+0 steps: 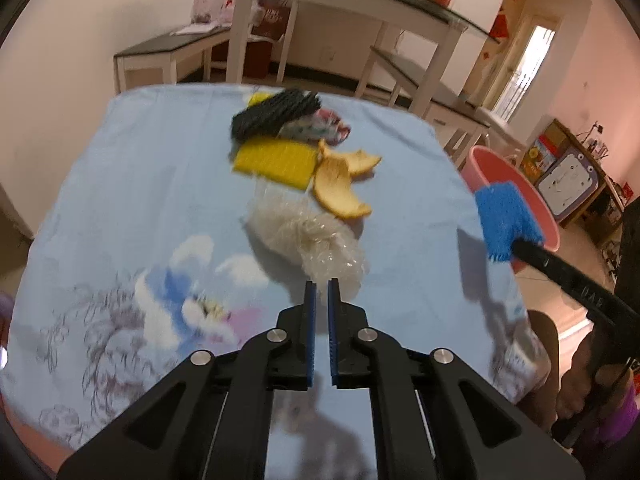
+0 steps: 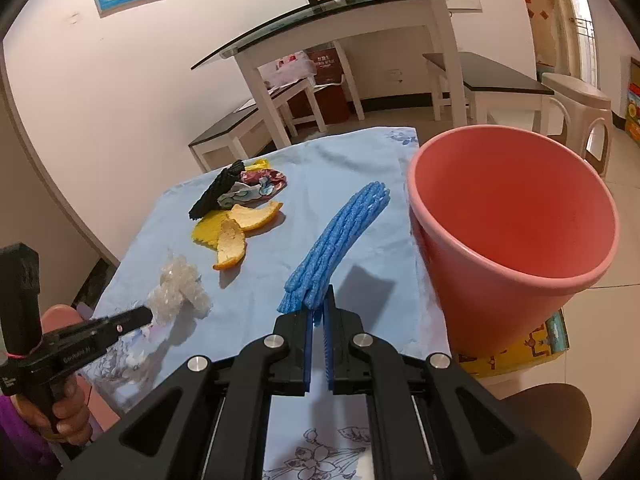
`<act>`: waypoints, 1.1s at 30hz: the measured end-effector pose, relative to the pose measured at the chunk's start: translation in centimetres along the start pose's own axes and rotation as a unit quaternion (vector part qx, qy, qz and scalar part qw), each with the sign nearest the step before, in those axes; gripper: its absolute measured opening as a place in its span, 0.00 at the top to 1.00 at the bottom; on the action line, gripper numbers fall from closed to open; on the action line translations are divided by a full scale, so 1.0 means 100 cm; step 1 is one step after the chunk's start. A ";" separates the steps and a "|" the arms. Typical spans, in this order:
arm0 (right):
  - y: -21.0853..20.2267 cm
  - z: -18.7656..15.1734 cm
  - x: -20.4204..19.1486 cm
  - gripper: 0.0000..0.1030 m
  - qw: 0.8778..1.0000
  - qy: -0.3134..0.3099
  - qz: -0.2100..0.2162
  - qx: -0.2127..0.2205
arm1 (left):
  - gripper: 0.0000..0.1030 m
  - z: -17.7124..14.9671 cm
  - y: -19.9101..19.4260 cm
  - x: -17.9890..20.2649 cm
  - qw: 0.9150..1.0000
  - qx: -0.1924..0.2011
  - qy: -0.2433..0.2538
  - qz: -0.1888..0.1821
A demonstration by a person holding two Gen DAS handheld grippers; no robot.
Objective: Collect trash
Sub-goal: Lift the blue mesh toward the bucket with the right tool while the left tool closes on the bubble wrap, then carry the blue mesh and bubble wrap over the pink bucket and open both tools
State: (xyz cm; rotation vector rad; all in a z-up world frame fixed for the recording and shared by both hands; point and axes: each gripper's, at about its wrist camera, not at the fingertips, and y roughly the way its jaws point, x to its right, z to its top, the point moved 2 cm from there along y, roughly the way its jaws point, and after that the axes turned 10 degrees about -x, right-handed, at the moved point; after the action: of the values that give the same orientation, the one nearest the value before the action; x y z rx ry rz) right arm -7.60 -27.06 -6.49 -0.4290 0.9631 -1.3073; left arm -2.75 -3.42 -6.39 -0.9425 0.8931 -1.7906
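My left gripper [image 1: 322, 289] is shut on the near edge of a crumpled clear plastic wrap [image 1: 308, 236] lying on the blue-clothed table [image 1: 140, 184]. From the right wrist view, the left gripper [image 2: 148, 315] touches the wrap [image 2: 180, 288] at its lower left. My right gripper [image 2: 319, 306] is shut on one end of a long blue foam net [image 2: 340, 236], held above the cloth beside a pink bucket [image 2: 520, 280]. Orange peels [image 1: 340, 188], a yellow foam piece [image 1: 276, 160], a black foam net [image 1: 276, 114] and a crumpled wrapper [image 1: 320, 128] lie farther back.
The bucket [image 1: 484, 160] stands off the table's right edge on a colourful box [image 2: 520, 354]. A glass-top dining table [image 2: 332, 16], dark benches [image 2: 504, 80] and a plastic stool [image 2: 580, 108] stand behind. A hand [image 2: 68, 412] holds the left gripper's handle.
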 end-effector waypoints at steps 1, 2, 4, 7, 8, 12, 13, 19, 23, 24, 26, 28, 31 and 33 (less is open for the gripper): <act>0.000 -0.001 0.000 0.96 1.000 -0.001 0.001 0.000 | 0.95 -0.002 0.000 -0.003 1.000 -0.003 -0.006 0.000; 0.001 -0.001 -0.001 0.96 1.000 -0.002 0.003 -0.001 | 0.95 -0.003 -0.002 -0.005 1.000 -0.005 -0.013 0.000; 0.001 -0.002 0.000 0.96 1.000 -0.002 0.006 -0.003 | 0.95 -0.005 -0.005 -0.010 1.000 -0.005 -0.027 -0.002; 0.001 -0.003 -0.001 0.96 1.000 -0.004 0.010 -0.004 | 0.74 -0.005 -0.010 -0.011 0.999 -0.004 -0.033 -0.001; 0.001 -0.003 -0.002 0.96 1.000 -0.005 0.012 -0.004 | 0.68 -0.006 -0.011 -0.010 0.999 -0.001 -0.033 -0.005; -0.001 -0.004 -0.001 0.96 1.000 -0.008 0.015 -0.002 | 0.66 -0.005 -0.013 -0.001 1.000 0.003 -0.017 0.004; -0.002 -0.004 0.000 0.96 1.000 -0.008 0.016 -0.002 | 0.66 -0.005 -0.011 0.000 1.000 0.002 -0.015 0.016; -0.004 -0.005 0.000 0.96 1.000 -0.012 0.019 -0.001 | 0.66 0.001 0.006 0.002 0.999 -0.019 -0.021 0.028; -0.008 -0.005 0.000 0.96 1.000 -0.017 0.020 0.004 | 0.66 0.001 0.014 0.004 0.999 -0.021 -0.016 0.042; -0.009 -0.004 -0.001 0.96 1.000 -0.021 0.018 0.007 | 0.67 0.001 0.015 0.003 0.999 -0.022 -0.020 0.039; -0.012 -0.005 -0.001 0.96 0.999 -0.025 0.017 0.011 | 0.77 0.001 0.014 0.002 0.999 -0.018 -0.024 0.032; -0.014 -0.005 0.000 0.96 0.999 -0.026 0.017 0.014 | 0.80 0.002 0.011 0.004 0.999 -0.010 -0.023 0.036; -0.016 -0.005 0.003 0.96 0.999 -0.022 0.019 0.020 | 0.83 0.006 0.002 0.012 0.999 0.011 -0.009 0.037; -0.020 -0.004 0.007 0.96 0.999 -0.018 0.019 0.027 | 0.83 0.010 -0.004 0.024 0.999 0.028 0.011 0.036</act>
State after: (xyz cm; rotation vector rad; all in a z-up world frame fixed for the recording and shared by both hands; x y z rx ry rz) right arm -9.13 -28.13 -5.45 -0.3889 0.9001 -1.2841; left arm -2.78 -5.63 -5.04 -0.8460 0.8765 -1.7578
